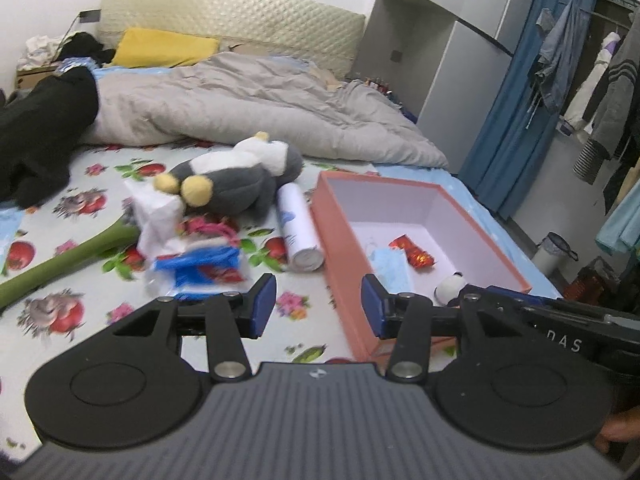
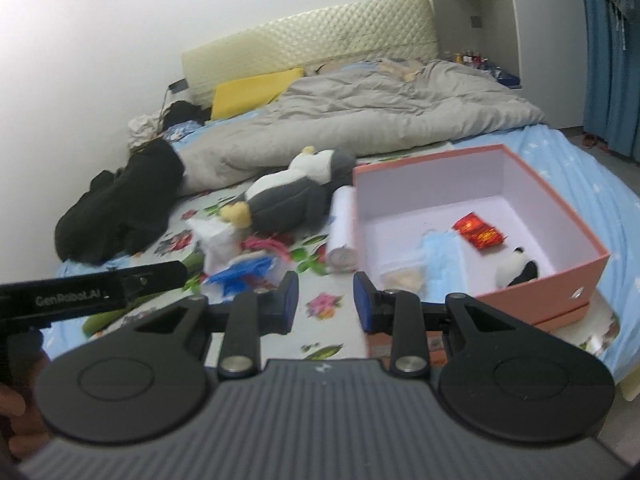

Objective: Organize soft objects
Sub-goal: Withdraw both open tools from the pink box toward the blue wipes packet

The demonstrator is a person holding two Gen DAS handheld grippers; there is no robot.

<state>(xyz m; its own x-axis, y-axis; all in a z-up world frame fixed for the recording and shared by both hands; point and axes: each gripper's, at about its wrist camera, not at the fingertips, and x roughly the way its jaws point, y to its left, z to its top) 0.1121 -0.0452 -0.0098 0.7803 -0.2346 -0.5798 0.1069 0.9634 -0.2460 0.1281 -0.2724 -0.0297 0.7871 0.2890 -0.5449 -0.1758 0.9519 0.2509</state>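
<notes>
Penguin plush lies well beyond the empty left gripper.

Grey duvet rumpled across bed, yellow pillow at quilted headboard. Black garment at L edge. Blue curtain and hung clothes on R.
</notes>
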